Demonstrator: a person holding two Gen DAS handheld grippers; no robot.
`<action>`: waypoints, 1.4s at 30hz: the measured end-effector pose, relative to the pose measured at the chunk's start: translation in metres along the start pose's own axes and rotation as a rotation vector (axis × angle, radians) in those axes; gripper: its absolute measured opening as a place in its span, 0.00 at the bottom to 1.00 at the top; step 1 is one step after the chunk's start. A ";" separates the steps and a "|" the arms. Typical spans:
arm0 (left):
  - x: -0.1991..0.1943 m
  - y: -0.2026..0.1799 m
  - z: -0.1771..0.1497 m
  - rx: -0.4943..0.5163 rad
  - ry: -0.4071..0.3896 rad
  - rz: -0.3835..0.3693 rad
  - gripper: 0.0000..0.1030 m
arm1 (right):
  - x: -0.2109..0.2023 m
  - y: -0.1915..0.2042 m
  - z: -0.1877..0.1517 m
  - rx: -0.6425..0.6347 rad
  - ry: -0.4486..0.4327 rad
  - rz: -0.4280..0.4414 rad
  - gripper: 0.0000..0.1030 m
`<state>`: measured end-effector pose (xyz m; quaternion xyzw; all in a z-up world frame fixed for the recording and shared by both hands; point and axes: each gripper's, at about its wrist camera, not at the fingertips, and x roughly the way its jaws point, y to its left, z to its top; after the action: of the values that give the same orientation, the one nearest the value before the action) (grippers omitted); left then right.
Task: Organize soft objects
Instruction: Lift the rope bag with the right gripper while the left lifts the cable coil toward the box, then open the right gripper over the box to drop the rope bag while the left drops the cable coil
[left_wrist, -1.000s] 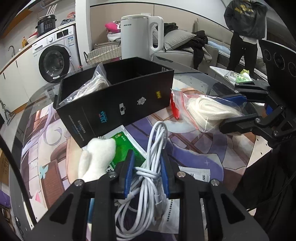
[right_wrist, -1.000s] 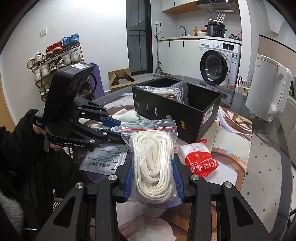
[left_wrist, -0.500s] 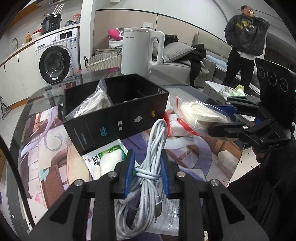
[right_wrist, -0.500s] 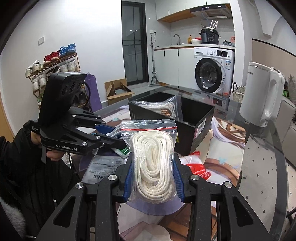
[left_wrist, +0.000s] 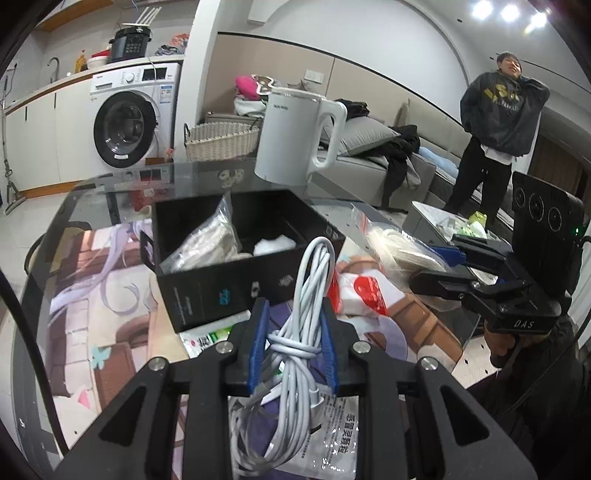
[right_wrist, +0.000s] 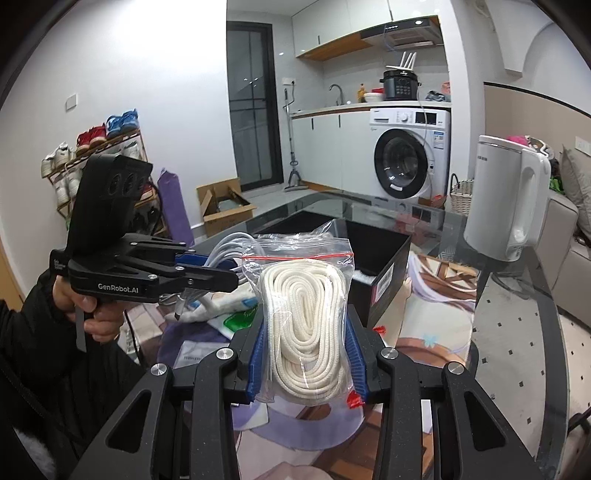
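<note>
Left claw (left_wrist: 293, 341) still clenched on white cable bundle (left_wrist: 295, 332), right claw (right_wrist: 306, 354) on bagged rope (right_wrist: 308, 325), both lifted higher above black box (left_wrist: 236, 258)

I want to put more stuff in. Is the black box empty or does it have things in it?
Not empty. The open black box already holds a clear bag of pale rope and something white and fluffy.

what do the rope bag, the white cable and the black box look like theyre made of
Rope bag: clear glossy plastic zip pouch, crinkled and glinting, holding cream braided cord, likely cotton. White cable: smooth rubbery plastic sheath, bundled and tied round its middle. Black box: matte printed cardboard, judging by its thin straight walls.
</note>
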<state>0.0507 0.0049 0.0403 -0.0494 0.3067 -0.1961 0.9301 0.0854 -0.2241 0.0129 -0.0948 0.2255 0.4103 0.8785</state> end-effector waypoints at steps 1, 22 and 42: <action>-0.001 0.000 0.001 -0.001 -0.006 0.007 0.24 | 0.000 0.000 0.001 0.002 -0.003 -0.007 0.37; -0.003 0.022 0.067 0.045 -0.119 0.162 0.24 | 0.049 -0.004 0.046 0.092 0.007 -0.180 0.37; 0.048 0.036 0.089 0.070 -0.076 0.117 0.24 | 0.112 -0.023 0.068 0.148 0.079 -0.264 0.37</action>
<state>0.1507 0.0169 0.0777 -0.0064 0.2664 -0.1501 0.9521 0.1878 -0.1389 0.0189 -0.0746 0.2753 0.2696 0.9198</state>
